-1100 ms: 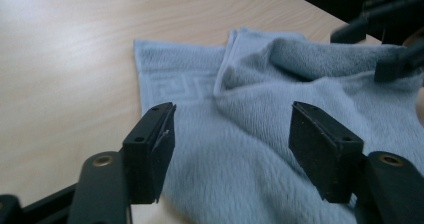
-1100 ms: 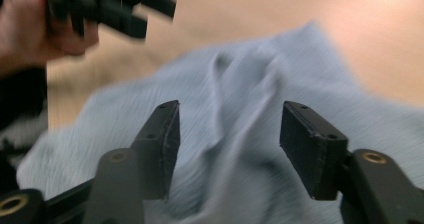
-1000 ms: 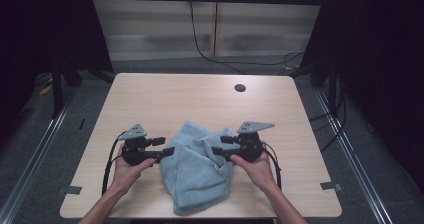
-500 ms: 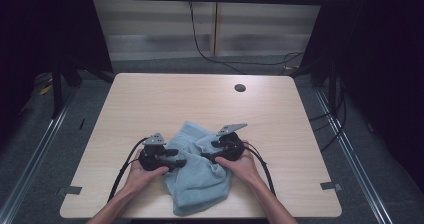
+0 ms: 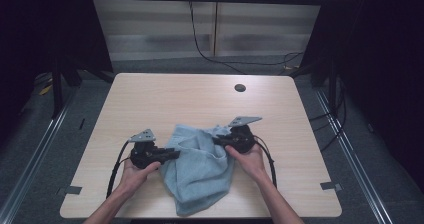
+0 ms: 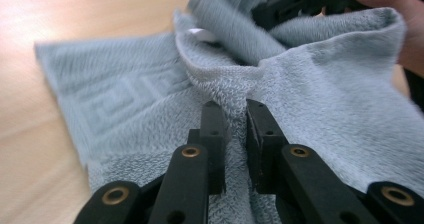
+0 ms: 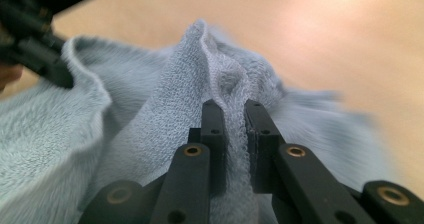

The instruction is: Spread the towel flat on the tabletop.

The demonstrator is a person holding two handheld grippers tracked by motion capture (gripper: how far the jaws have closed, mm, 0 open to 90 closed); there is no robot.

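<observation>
A crumpled light-blue towel (image 5: pixel 200 169) lies on the wooden table (image 5: pixel 165 99) near its front edge. My left gripper (image 5: pixel 172 154) sits at the towel's left edge; its jaws have just been closing and now pinch a fold of the towel (image 6: pixel 235 91). My right gripper (image 5: pixel 217 140) is at the towel's upper right corner. Its jaws have likewise just been closing and now clamp a raised ridge of the towel (image 7: pixel 225 84). The left gripper view shows the right gripper (image 6: pixel 300 1) beyond the cloth. Part of the left gripper (image 7: pixel 35 46) appears at the left of the right gripper view.
A round cable hole (image 5: pixel 240 88) sits near the table's far right edge. Dark cables (image 5: pixel 210 44) hang behind the table. Metal rails (image 5: pixel 35 149) run along the floor on both sides. Bare wood surrounds the towel to the left, right and far side.
Both hands first moved inward onto the towel, then spread apart again. Both grippers' jaws have closed on folds of the cloth, and the towel's top edge is now bunched up between them.
</observation>
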